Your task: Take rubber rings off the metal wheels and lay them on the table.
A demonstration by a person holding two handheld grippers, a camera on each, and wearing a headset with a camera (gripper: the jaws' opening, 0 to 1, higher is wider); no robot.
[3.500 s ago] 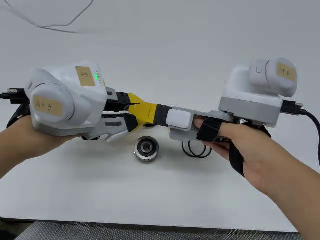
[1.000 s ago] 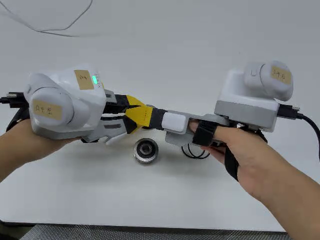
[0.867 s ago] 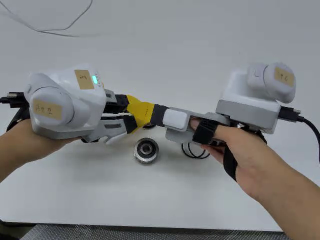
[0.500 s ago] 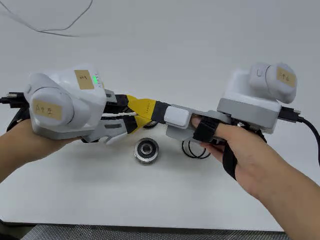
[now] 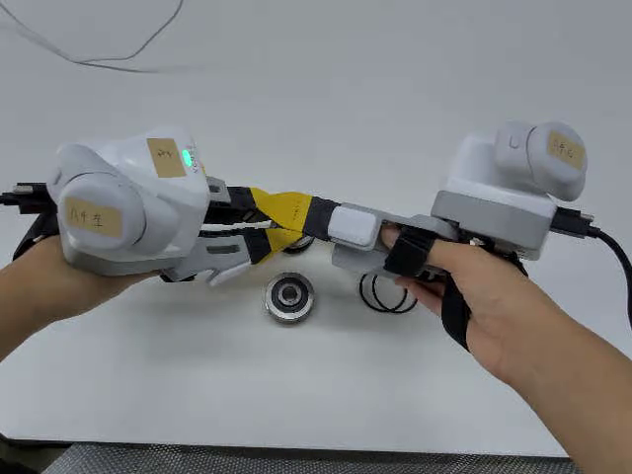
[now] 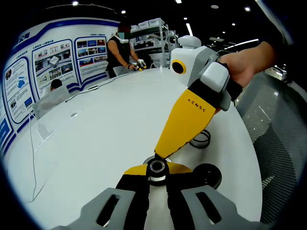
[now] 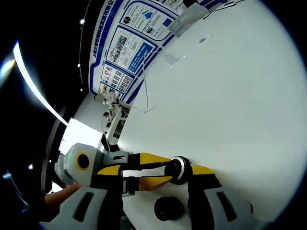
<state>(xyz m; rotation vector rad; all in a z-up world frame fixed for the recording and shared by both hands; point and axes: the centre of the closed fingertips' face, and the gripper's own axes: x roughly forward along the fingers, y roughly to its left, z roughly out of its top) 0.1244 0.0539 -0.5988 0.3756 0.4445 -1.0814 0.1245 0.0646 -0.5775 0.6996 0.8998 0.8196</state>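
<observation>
Metal glints between the yellow tips of the left gripper (image 6: 157, 176), which is clenched on a small wheel (image 6: 157, 167) held up off the white bench (image 5: 346, 89). The right gripper (image 7: 178, 176) reaches in from the opposite side, and its yellow tips meet the same wheel; whether they pinch it or merely touch it I cannot tell. A left hand (image 5: 54, 281) and a right hand (image 5: 484, 306) hold the two tools roughly level above the middle of the bench. Below them a second wheel (image 5: 289, 296) lies flat toward the front edge, apart from both tools. Just to its right, partly under the right gripper, a few black rubber rings (image 5: 387, 294) lie overlapping on the bench. A thin cable (image 5: 109, 57) curls near the far left corner.
</observation>
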